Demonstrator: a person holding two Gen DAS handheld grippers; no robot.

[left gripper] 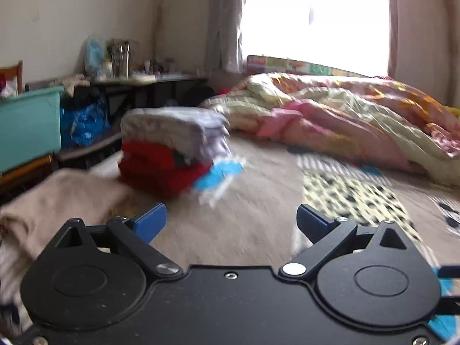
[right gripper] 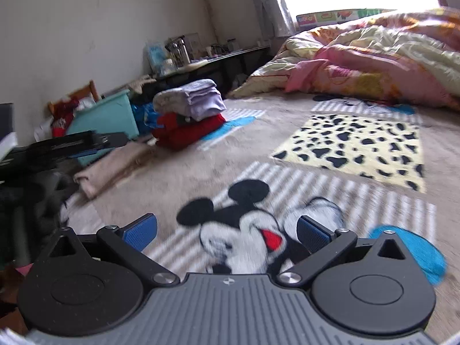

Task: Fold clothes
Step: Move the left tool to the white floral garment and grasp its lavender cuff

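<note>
- Claws first: your left claw (left gripper: 231,220) and right claw (right gripper: 227,230) both stand spread wide with nothing between the blue pads, hovering low over the bed (right gripper: 184,172).
- Folded clothes sit in a stack (right gripper: 188,113) at the bed's far left edge, grey and lilac pieces on red ones, likely parked there to keep the middle free.
- A beige garment (right gripper: 115,164) lies just in front of the stack, loosely folded; you probably handle it next.
- The crumpled duvet (right gripper: 373,57) is bunched near the window, well apart.
</note>
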